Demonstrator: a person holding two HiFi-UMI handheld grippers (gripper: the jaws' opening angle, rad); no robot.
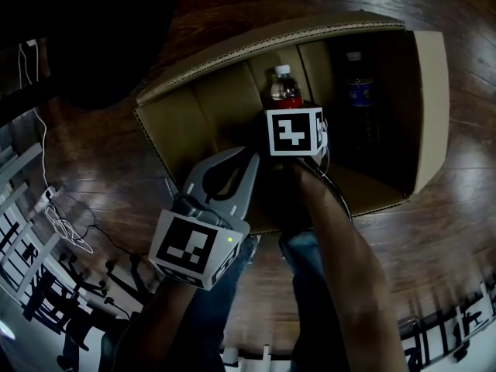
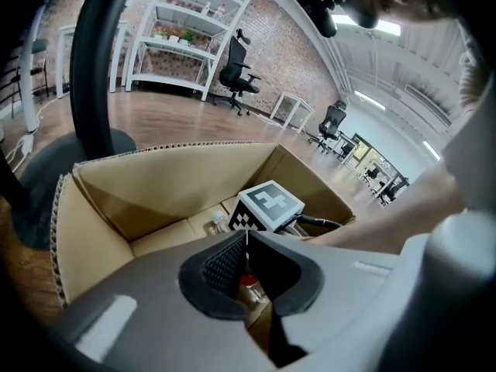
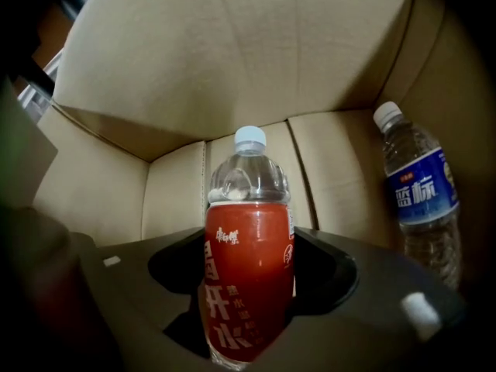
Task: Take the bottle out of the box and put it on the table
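The red-label bottle has pale Chinese words on it. The big ones going down read 喝开水. The blue-label bottle has white words reading 蓝标.

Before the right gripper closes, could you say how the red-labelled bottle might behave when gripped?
The red-labelled bottle stands tall and narrow; a nudge could tip it. Its glossy label may slip. Its clear plastic probably dents if squeezed.

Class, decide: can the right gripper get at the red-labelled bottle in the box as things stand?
Probably yes: the red-labelled bottle stands between the open jaws of the right gripper, nothing blocking it.
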